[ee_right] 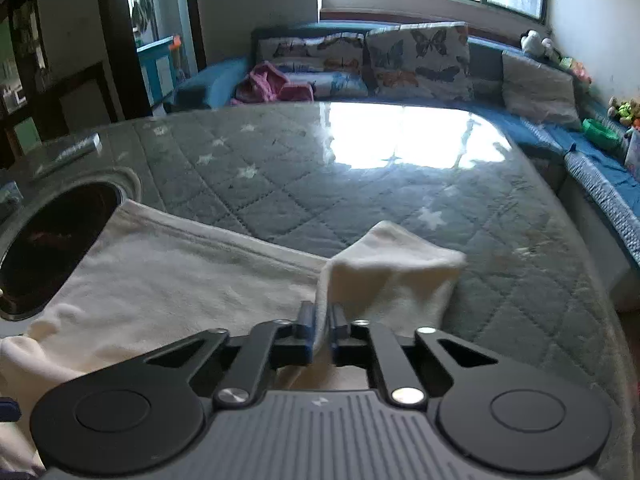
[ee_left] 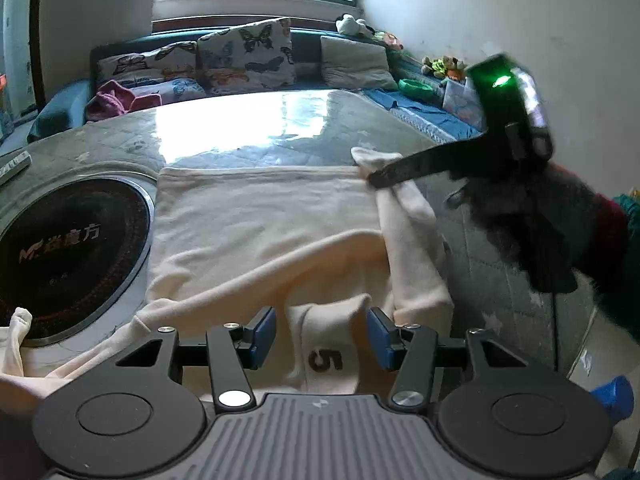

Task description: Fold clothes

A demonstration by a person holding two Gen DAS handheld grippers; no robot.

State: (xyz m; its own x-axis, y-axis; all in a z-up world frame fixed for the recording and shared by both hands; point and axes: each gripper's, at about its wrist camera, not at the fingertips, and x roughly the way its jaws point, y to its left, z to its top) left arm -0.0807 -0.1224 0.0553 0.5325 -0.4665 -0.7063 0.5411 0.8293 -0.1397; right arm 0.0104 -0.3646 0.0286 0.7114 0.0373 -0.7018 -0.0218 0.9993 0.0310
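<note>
A grey quilted table cover with white stars spreads under everything, and a blue sofa with butterfly-print cushions wraps its far edge. On the cover lies the cream garment, spread flat across the near half of the surface, its left edge reaching the round black cooktop set into the table.

The left wrist view alone shows the cooktop's face, with a logo and Chinese characters in pale print, only partly legible, and a dark numeral "5" printed on the garment between the left gripper's fingers. It also shows the right gripper from outside, a green light glowing on its body, held by a gloved hand. The right wrist view alone shows the doorway and dark furniture to the left, and only a dark sliver of the cooktop.

The left gripper hovers over the near hem with its blue pads spread wide; a raised fold of cloth stands between them, untouched by either pad. The right gripper is clenched on the garment's far right corner, the fabric pinched between its blue pads and bunching up beyond them.
</note>
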